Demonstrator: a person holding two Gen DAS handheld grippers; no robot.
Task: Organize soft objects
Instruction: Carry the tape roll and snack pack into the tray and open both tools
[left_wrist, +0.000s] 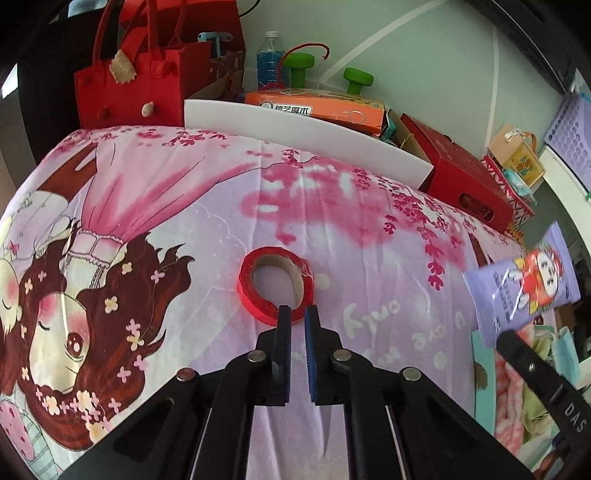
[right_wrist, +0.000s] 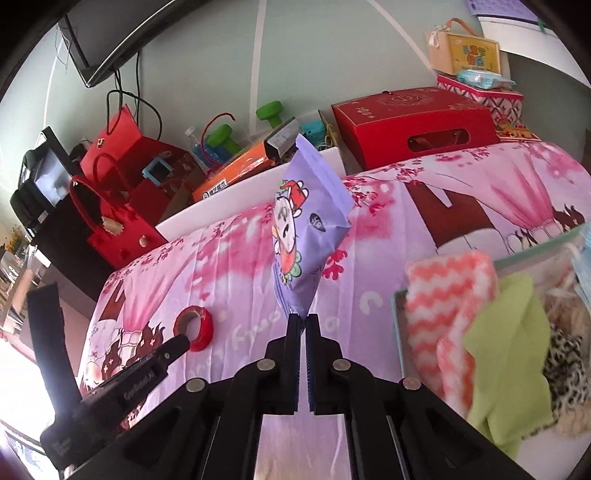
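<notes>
My right gripper (right_wrist: 300, 316) is shut on the lower corner of a purple soft packet (right_wrist: 306, 236) with a cartoon figure, held up above the pink printed cloth (right_wrist: 236, 280). The packet also shows at the right of the left wrist view (left_wrist: 524, 291). A light box (right_wrist: 397, 306) at the right holds soft cloths: a pink-and-white zigzag one (right_wrist: 447, 306), a green one (right_wrist: 509, 354) and a leopard-print one (right_wrist: 565, 365). My left gripper (left_wrist: 297, 310) has its jaws nearly closed and empty, just in front of a red tape roll (left_wrist: 275, 282).
A white board (left_wrist: 295, 129) stands along the cloth's far edge. Behind it are a red felt bag (left_wrist: 125, 96), an orange box (left_wrist: 317, 105), green dumbbells (left_wrist: 356, 79), a water bottle (left_wrist: 267, 62) and a red carton (left_wrist: 465, 173).
</notes>
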